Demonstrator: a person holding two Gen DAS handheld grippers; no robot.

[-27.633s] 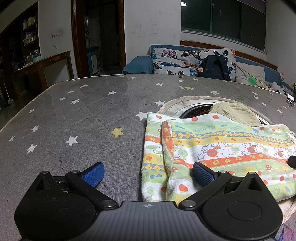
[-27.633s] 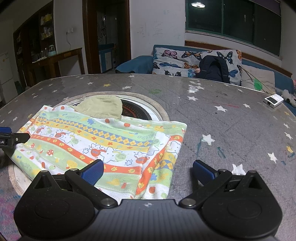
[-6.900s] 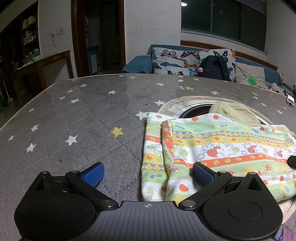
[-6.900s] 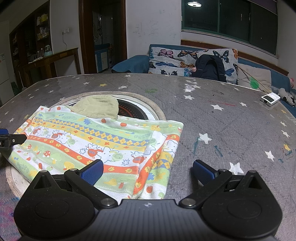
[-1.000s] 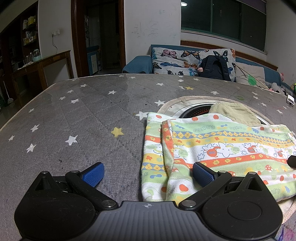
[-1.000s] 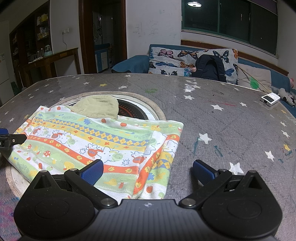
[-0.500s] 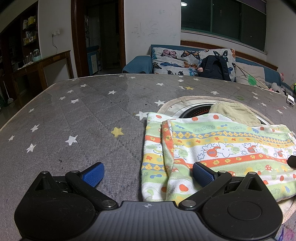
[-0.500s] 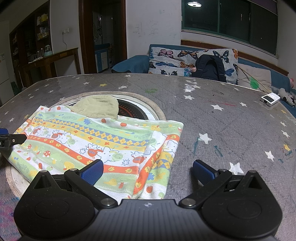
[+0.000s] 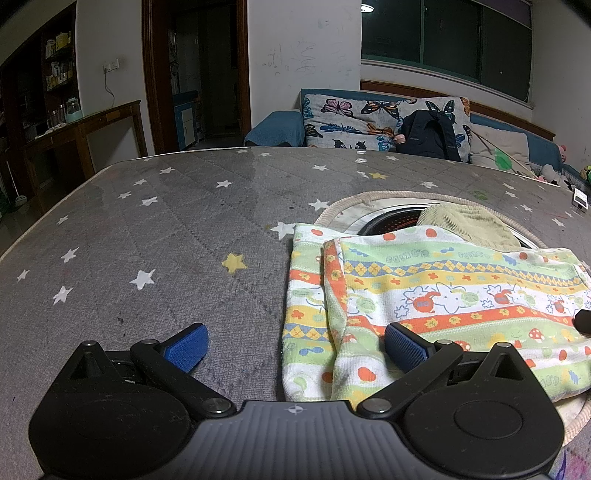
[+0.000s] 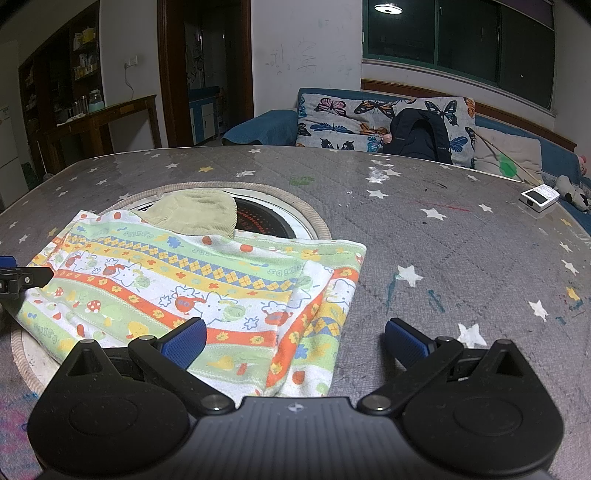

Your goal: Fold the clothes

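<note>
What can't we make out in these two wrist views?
- Patterned cloth: near edge hidden by the gripper body, both views.
- Round inset: mostly covered by the patterned cloth and beige garment.
- White device: screen too small to read.
- Right gripper: only a tip at the left view's edge.

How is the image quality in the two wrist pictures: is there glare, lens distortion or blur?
Left wrist view: sharp; the fisheye bends the table edge; a faint sheen on the far tabletop; dark corners. Right wrist view: also sharp; the ceiling lamp is bright in the window, with pale reflections near the far edge; the patterned cloth is evenly lit, no hard shadows.
</note>
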